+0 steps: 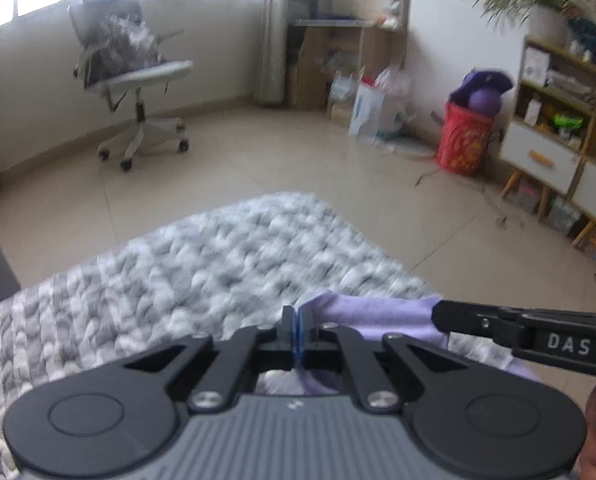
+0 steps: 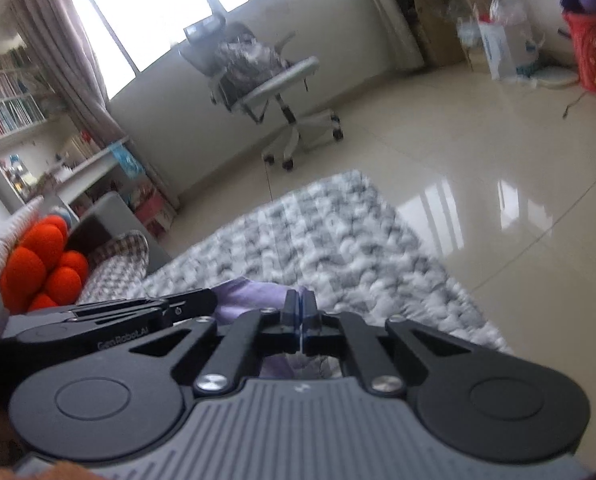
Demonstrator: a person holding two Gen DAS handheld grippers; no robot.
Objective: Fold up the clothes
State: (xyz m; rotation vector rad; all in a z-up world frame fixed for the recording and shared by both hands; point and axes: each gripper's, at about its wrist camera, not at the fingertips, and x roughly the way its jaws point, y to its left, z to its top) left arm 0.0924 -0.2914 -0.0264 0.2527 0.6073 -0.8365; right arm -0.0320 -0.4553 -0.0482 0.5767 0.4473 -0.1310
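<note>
Jaws, left gripper [image 1: 295,316]: pinched on the thin lilac cloth garment [image 1: 378,316].
Jaws, right gripper [image 2: 301,304]: clamped on the same garment's edge.
Garment: at 6 o'clock, over the shaggy grey-white rug [image 1: 201,256].

A grey-and-white knitted blanket [image 1: 201,264] covers the raised surface in the foreground, and its far edge ends short of the pale tiled floor [image 1: 298,160] beyond. A lilac garment [image 1: 378,320] lies bunched on the blanket at its near side; how much of it rests on the knit cannot be told. On the floor stand a white office chair [image 1: 137,92] on castors, a red bin [image 1: 464,140] and a white bag [image 1: 368,112], all well apart from the blanket
</note>
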